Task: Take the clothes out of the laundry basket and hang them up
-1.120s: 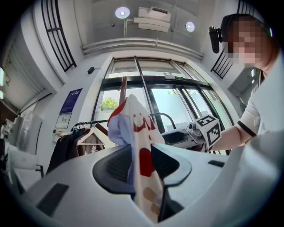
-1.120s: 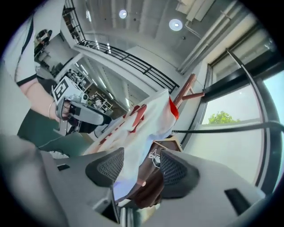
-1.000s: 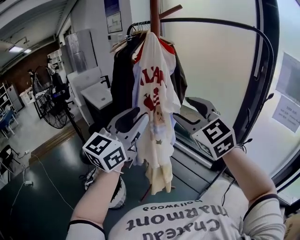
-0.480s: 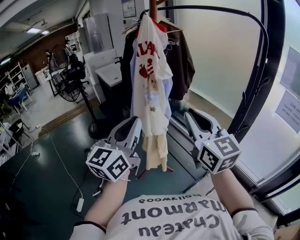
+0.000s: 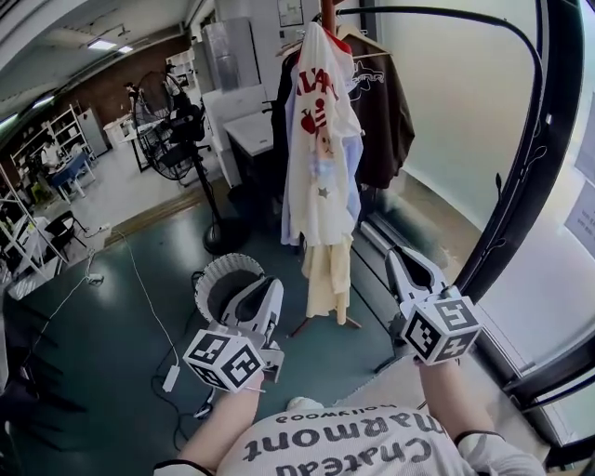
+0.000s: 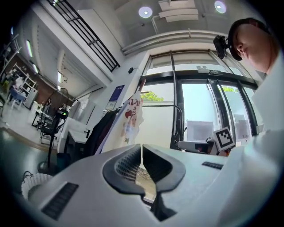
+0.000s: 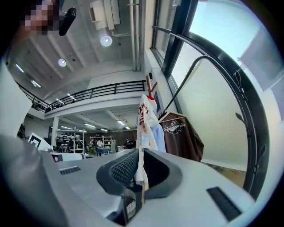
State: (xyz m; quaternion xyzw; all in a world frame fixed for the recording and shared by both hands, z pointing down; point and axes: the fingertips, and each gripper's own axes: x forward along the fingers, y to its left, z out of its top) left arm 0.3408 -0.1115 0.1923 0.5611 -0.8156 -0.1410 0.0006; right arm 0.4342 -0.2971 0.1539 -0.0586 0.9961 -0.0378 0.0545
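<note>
Two grippers sit low in my head view: the left gripper at seven o'clock and the right gripper at five o'clock, both aimed up-frame toward the rack. Through its own camera the left gripper shows its jaws clenched together, with only a hairline slit and nothing caught in them. The right gripper has just been closing its jaws. They now stand almost together, and nothing is between them; the cloth I see through the slit hangs well beyond.

The clothes hang at twelve to one o'clock, well apart from both grippers. A white printed shirt with red lettering hangs in front, and a light blue garment shows behind its edge. A pale yellow garment hangs lowest. At the shirt's three o'clock a brown sweatshirt hangs on a wooden hanger, and at its nine o'clock is a dark garment.

The laundry basket, white and ribbed, stands on the dark floor at the left gripper's eleven o'clock, partly hidden behind it. A pedestal fan stands at ten o'clock, and a cable trails across the floor.
</note>
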